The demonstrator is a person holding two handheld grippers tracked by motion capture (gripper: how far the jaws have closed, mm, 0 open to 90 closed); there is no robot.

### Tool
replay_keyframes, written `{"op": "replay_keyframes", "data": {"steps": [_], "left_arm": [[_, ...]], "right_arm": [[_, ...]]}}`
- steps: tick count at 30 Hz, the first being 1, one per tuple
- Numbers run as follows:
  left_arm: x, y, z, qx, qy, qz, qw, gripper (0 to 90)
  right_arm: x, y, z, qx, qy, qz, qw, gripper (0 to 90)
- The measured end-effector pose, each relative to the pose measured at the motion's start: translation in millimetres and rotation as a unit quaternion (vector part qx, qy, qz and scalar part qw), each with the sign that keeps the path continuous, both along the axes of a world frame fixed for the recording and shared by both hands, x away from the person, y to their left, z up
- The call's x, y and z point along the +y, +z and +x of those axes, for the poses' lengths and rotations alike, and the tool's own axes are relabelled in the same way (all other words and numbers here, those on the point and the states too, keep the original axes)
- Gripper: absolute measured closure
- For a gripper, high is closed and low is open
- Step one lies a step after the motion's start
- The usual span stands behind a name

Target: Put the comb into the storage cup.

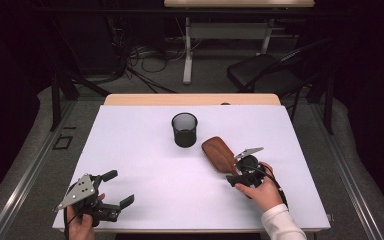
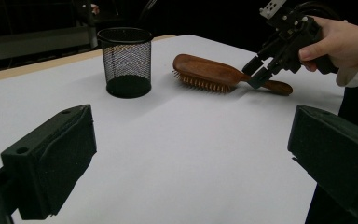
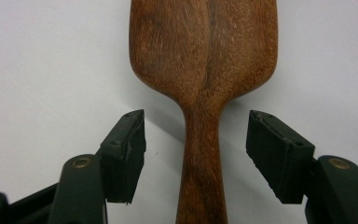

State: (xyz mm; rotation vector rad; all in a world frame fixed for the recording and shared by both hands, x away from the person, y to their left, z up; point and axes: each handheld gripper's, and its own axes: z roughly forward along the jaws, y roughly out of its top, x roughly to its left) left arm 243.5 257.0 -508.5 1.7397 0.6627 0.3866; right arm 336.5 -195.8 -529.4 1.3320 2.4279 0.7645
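On the right of the white table [image 1: 145, 195], the right gripper [image 3: 196, 154] straddles the handle of a wooden hairbrush [image 1: 219, 153], its jaws part-open with a gap on either side and the pads clear of the wood. The brush lies bristles down, just right of a black mesh cup [image 1: 184, 129]. At the near left, the left gripper [image 1: 114, 189] hovers wide open and empty.

The hairbrush [image 3: 204, 70] head runs off the frame's top edge, bristles perhaps underneath.
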Motion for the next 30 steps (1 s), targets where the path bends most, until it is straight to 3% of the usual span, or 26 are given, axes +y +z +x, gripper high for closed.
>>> {"op": "replay_keyframes", "data": {"steps": [8, 13, 20, 22, 23, 28, 29, 30], "left_arm": [[0.8, -0.1, -0.1, 0.002, 0.001, -0.001, 1.0, 1.1], [0.6, -0.2, 0.1, 0.001, 0.002, -0.001, 1.0, 1.1], [0.9, -0.1, 0.3, 0.002, 0.002, -0.001, 1.0, 1.1], [0.9, 0.0, 0.2, 0.002, 0.002, -0.002, 1.0, 1.1], [1.0, -0.1, 0.3, 0.002, 0.001, -0.002, 1.0, 1.1], [1.3, -0.1, 0.3, 0.001, 0.001, -0.003, 1.0, 1.1], [1.4, 0.2, 0.1, 0.001, 0.002, -0.002, 1.0, 1.1], [1.5, 0.2, 0.0, 0.001, 0.002, -0.002, 1.0, 1.1]], "right_arm": [[4.7, -2.8, 11.8, 0.02, -0.002, -0.023, 0.9995, 46.5], [4.3, -4.2, 18.1, 0.047, -0.004, -0.025, 0.9986, 50.0], [4.7, -5.4, 24.2, 0.067, -0.005, -0.034, 0.9971, 54.4], [6.8, -6.4, 24.8, 0.068, -0.012, -0.027, 0.9973, 55.0], [6.4, -6.7, 27.1, 0.061, 0.006, -0.034, 0.9976, 55.2], [12.3, -6.3, 27.7, 0.066, 0.002, -0.043, 0.9969, 56.0], [11.9, -5.8, 29.4, 0.064, 0.015, -0.052, 0.9965, 56.5], [12.8, -4.3, 29.0, 0.074, 0.011, -0.057, 0.9956, 57.2]]}}
